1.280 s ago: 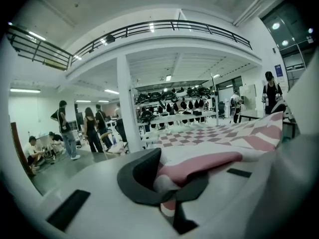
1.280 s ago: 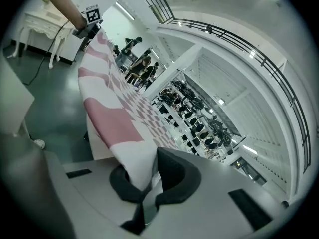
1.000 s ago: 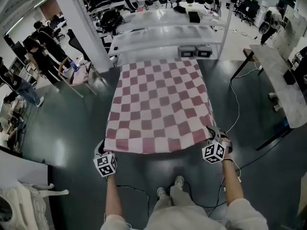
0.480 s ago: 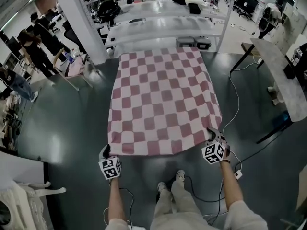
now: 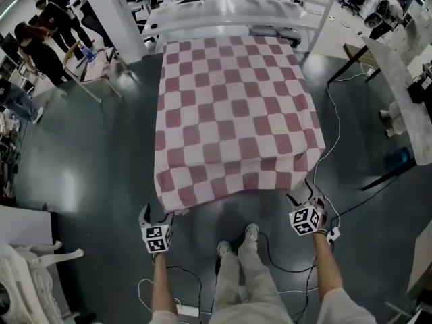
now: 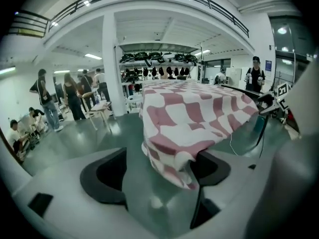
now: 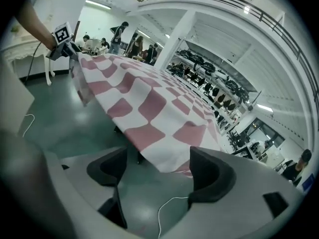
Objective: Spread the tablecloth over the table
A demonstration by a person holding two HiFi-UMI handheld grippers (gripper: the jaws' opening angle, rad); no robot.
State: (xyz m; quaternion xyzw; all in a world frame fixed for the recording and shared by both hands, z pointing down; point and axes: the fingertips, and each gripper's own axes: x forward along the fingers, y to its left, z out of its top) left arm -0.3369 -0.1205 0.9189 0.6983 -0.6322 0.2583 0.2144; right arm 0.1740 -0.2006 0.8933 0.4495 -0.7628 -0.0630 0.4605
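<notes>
Both tools have come down low since a moment ago. Their jaws have just been opening, and the cloth corners they held up are let go. The red and white checked tablecloth (image 5: 233,106) now lies flat over the long bench, which it hides. Its near edge hangs down over the bench's end, with some folds at the near left corner.

The left tool (image 5: 156,214) is wide open just below that corner. In the left gripper view the hanging corner dangles between the jaws, close by the right one, and no pad presses on it.

The right tool (image 5: 307,198) is wide open too, just by the near right corner. The cloth edge shows past its jaws and nothing is pinched.

The person's shoes (image 5: 251,233) stand on the shiny grey floor (image 5: 94,160) between the tools. A thin cable (image 5: 331,147) lies beside the bench.
</notes>
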